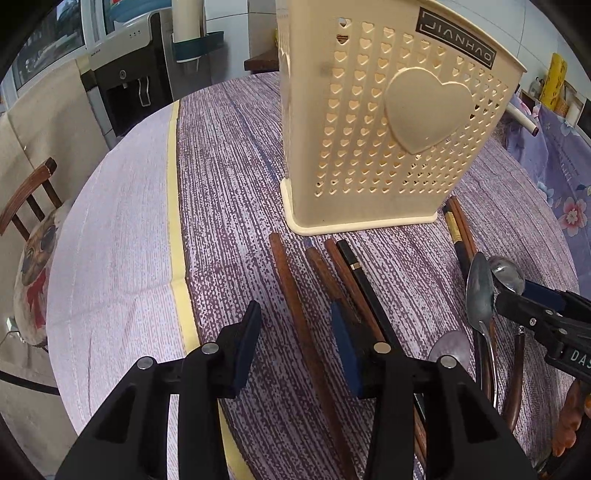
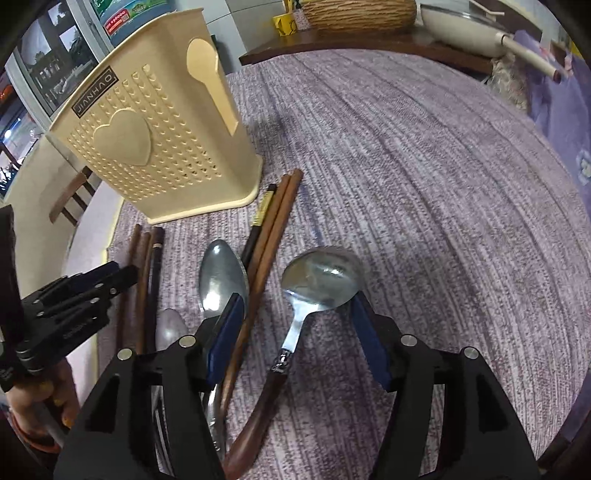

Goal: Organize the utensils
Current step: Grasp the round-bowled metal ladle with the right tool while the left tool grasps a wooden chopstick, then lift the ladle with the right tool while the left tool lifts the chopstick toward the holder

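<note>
A cream utensil holder (image 1: pixel 388 129) (image 2: pixel 159 147) with heart-shaped holes stands upright on the purple tablecloth. In front of it lie several brown and black chopsticks (image 1: pixel 354 273) (image 2: pixel 277 221). My left gripper (image 1: pixel 295 332) (image 2: pixel 122 273) is open, straddling one brown chopstick (image 1: pixel 291 295) without its pads touching it. My right gripper (image 2: pixel 299 325) (image 1: pixel 517 291) is open around a wooden-handled spoon (image 2: pixel 321 277) that lies flat on the cloth. A brown chopstick runs just inside its left finger. An all-metal spoon (image 2: pixel 221 273) (image 1: pixel 480 288) lies to the left of that finger.
Another spoon (image 2: pixel 170 328) lies between the two grippers. A yellow strip (image 1: pixel 175 221) marks the tablecloth's left border, with a wooden chair (image 1: pixel 29 195) beyond. A white pan (image 2: pixel 461 29) and a woven basket (image 2: pixel 358 14) sit at the far side. A hand (image 2: pixel 37 402) holds the left gripper.
</note>
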The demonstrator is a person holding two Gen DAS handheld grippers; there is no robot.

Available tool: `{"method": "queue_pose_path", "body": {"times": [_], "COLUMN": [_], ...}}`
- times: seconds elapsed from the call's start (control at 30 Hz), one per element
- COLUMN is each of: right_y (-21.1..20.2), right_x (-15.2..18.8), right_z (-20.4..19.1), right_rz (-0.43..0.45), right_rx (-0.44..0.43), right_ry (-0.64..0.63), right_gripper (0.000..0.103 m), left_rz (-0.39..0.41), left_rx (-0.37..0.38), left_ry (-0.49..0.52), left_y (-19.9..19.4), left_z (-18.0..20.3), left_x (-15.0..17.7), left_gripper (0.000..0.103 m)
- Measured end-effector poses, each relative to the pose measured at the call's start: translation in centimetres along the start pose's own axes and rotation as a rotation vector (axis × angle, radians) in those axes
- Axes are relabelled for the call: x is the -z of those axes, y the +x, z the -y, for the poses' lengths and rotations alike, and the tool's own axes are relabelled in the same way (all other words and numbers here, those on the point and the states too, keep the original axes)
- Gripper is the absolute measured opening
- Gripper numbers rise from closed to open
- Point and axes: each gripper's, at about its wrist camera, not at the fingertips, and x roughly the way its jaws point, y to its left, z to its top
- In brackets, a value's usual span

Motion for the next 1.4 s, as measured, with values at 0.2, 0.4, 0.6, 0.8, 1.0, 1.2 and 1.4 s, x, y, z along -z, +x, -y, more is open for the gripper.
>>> {"method": "queue_pose_path", "body": {"times": [0.2,0.4,0.6,0.8,1.0,1.2,1.4], "right_y": [0.5,0.3,0.6,0.9,1.2,1.0,0.9], "right_x": [-0.2,-0.4,-0.8,-1.4,-1.8,-1.4,-1.1], "right_z": [-1.2,-0.8,-1.3,-1.5,-1.7,-2.1,-1.8], "right_rz": [0.008,-0.003,-0.011,-0.016,-0.012,-0.004,0.012], "right_rx": [0.139,0.127,0.139,0.123,0.139,0.135,0.128], "right_ry": [-0.097,-0.078,-0.086,-0.081,-0.105,-0.109,-0.115], "right_gripper": [0.057,0.053,0.051,0.049,0.048,0.048,0.048], "left_rz": [-0.004,-0.009,-0.020,-0.036,-0.036,-0.036,-0.031], "left_rx": [-0.019,-0.014,-0.015,-0.032,-0.060,-0.073,-0.071], "left_ry": [0.028,0.034,0.035,0.043,0.037,0.035,0.017], "left_y": [0.4,0.5,0.8,1.2,1.6,1.7,1.8], "left_z": [0.3,0.2,0.4,0.7,0.6,0.6,0.4], "left_x": [-0.5,-0.7,-1.0,-1.8,-2.4,-2.5,-2.6], "left_gripper": [0.040,0.040,0.040,0.038,0.025,0.014,0.011]}}
